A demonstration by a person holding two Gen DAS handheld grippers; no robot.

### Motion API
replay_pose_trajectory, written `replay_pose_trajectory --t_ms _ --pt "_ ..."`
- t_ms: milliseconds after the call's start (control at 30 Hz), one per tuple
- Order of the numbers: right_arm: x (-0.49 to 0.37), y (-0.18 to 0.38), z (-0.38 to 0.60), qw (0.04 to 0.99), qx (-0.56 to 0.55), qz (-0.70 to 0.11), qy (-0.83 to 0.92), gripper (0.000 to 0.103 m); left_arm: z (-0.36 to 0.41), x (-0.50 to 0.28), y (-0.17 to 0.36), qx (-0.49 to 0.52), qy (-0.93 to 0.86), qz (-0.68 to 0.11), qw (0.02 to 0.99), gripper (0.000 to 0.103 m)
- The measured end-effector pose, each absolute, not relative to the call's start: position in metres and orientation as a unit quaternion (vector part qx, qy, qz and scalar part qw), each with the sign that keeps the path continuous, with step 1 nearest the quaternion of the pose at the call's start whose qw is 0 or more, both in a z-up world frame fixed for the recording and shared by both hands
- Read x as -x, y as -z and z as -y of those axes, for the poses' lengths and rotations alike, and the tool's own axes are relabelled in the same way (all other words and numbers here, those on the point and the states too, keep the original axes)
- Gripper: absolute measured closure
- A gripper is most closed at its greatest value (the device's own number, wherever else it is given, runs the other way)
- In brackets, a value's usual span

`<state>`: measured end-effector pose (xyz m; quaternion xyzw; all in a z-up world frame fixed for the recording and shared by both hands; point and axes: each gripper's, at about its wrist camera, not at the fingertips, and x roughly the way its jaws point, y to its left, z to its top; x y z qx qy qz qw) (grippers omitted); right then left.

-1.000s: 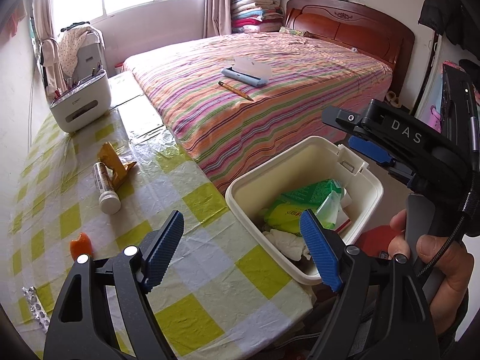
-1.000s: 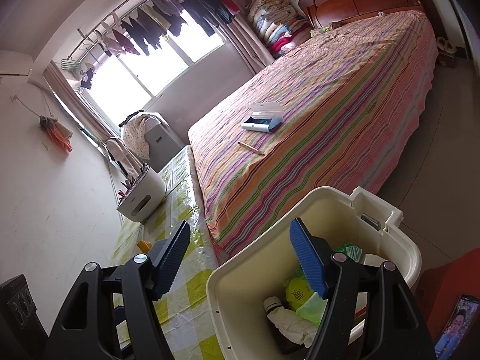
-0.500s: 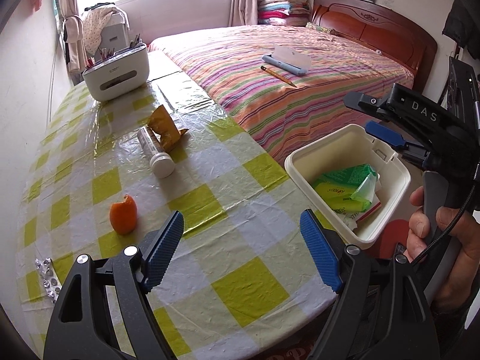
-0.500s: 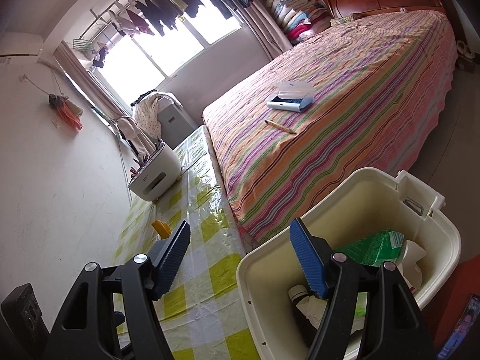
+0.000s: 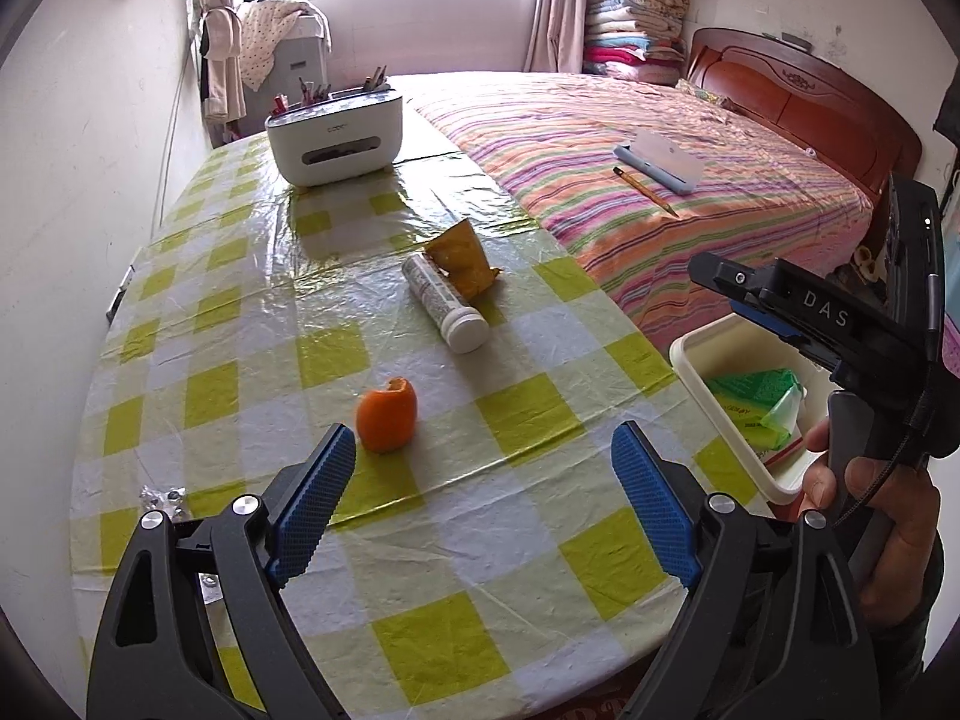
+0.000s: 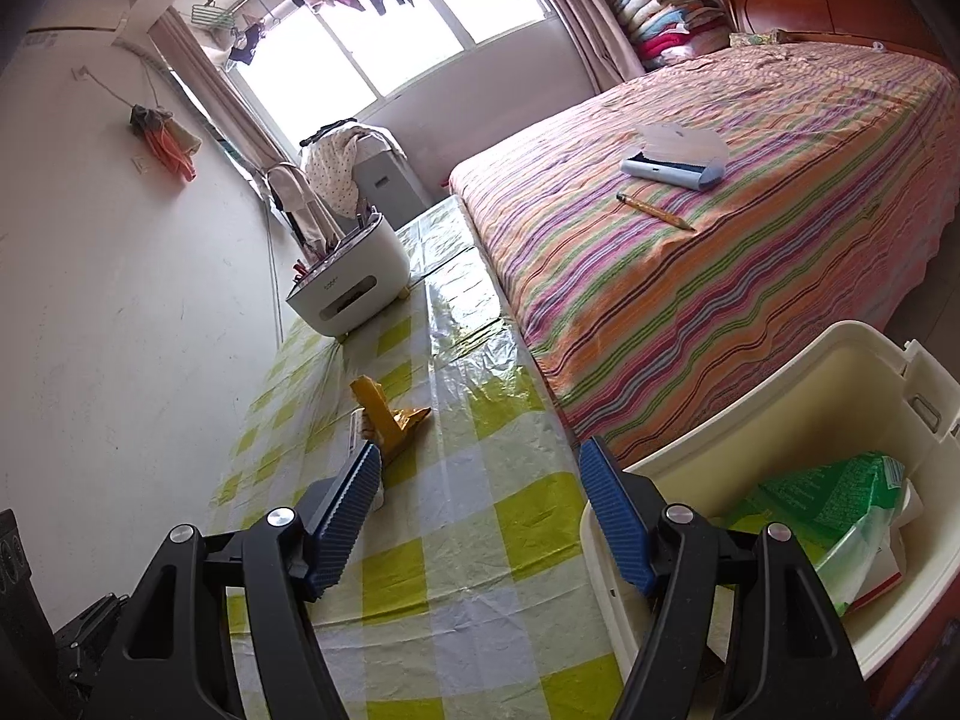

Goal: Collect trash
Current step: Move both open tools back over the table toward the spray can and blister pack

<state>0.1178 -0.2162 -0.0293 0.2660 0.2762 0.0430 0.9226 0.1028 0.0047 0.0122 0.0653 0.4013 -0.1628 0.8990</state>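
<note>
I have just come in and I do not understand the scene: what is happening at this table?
A person is clearing trash from the table with two hand-held grippers. The left gripper is empty, its jaws opening over the orange peel. The right gripper, open and empty, hangs by the bin, which already holds a green packet. A white tube, a yellow wrapper and a foil strip are still on the table.

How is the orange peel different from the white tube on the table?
The orange peel is round and bright orange; the white tube is long, white and capped. The peel stands up on the checked tablecloth, while the tube lies on its side. The peel sits alone; the tube lies right beside a yellow wrapper. Both are still on the table, outside the white bin.
</note>
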Motion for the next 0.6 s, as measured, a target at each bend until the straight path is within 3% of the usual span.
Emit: replay_pose_trajectory --t_ms 600 --pt "-0.205 0.046 0.097 0.916 -0.134 -0.364 -0.104 0.036 -0.145 -0.121 -0.009 0.077 0.064 -0.441 0.892 0.017"
